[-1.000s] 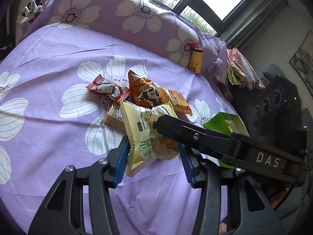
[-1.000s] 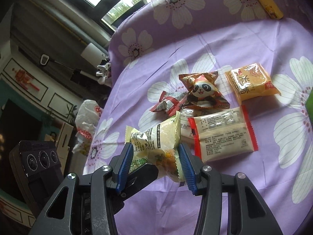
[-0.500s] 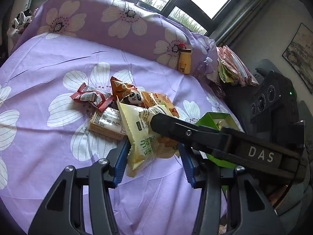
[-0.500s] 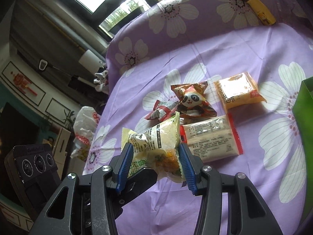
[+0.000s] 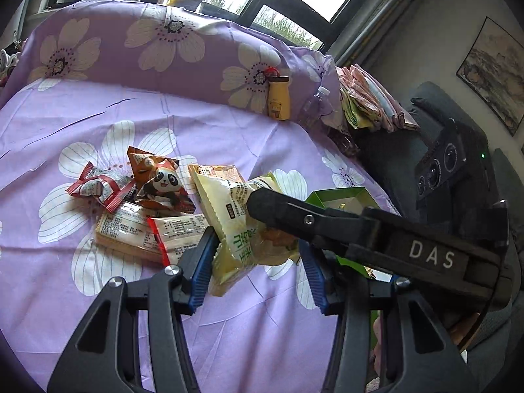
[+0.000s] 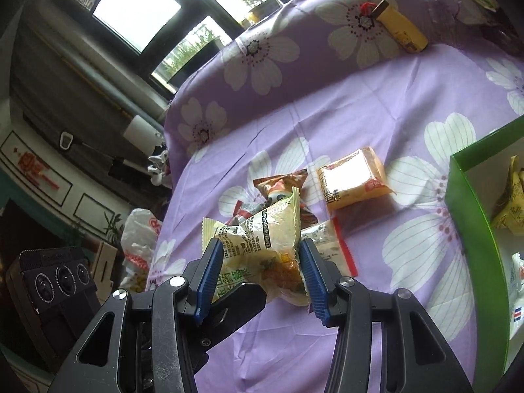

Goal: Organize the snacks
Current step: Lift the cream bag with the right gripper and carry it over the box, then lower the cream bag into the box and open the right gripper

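**One Pale Yellow Packet, Held Between Two Grippers**

While both grippers clamp it, the pale yellow snack packet (image 5: 244,229) hangs clear of the purple flowered cloth (image 5: 98,124), and we enter it as item one.

Left gripper (image 5: 257,263): blue pads pressed on the packet's lower, bulging end. Right gripper (image 6: 262,263): blue pads closed on the same packet (image 6: 265,242) from the opposite side; its black finger crosses the left view on top of the wrapper.

Orientation: the long axis runs from the pinched lower end up and away to a crimped seam. In the left view that seam tilts to the upper left; in the right view the far seam stands nearly upright.

Loose on the cloth beyond it, we count four packets:
- one red-edged twisted wrapper (image 5: 96,190)
- one panda-printed packet (image 5: 162,183)
- one flat white packet with red ends (image 5: 147,232)
- one orange packet (image 6: 355,177)

One green box (image 6: 471,222) sits at the right, open, holding one yellow packet (image 6: 511,203) and another wrapper, partly cut off.

One yellow bottle (image 5: 278,98) leans against the cloth's raised back.
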Action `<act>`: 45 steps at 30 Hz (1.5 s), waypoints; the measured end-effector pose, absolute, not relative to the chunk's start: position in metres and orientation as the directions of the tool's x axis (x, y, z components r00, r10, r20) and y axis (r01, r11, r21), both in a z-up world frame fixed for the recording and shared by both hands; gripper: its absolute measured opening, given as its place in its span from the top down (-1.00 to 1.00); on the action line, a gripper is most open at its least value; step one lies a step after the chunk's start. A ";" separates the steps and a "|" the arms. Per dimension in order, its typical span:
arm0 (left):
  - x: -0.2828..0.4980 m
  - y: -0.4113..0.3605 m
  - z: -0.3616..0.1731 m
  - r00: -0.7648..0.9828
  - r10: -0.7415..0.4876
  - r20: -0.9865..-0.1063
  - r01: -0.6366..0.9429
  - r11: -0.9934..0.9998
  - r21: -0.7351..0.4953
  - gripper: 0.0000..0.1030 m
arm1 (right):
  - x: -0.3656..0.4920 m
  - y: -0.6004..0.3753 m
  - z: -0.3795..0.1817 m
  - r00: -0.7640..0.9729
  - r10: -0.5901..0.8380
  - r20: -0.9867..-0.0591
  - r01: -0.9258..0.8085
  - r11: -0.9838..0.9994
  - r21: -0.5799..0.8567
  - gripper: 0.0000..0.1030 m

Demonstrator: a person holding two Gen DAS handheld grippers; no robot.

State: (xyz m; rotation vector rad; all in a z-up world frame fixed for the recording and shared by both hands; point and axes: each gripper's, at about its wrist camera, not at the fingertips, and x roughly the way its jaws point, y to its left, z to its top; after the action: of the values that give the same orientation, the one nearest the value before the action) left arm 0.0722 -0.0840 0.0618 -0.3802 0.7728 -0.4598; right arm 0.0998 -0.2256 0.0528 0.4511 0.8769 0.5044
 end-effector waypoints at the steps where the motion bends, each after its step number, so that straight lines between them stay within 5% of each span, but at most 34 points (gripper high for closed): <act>1: 0.074 -0.088 0.062 0.621 -0.535 -0.572 0.261 0.830 -0.493 0.04 | 0.100 -0.231 0.053 0.543 0.584 -0.603 -0.220 0.792 0.569 0.00; 45: 0.120 -0.282 0.060 0.344 -0.738 -0.581 0.547 0.660 -0.514 0.04 | 0.060 -0.428 0.048 0.797 0.280 -0.535 0.214 0.697 0.684 -0.01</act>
State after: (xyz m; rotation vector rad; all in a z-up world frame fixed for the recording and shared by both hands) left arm 0.1202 -0.2815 0.0604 -0.2459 0.8840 -0.8452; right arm 0.0596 -0.4281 0.0477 0.8143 0.6659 0.0401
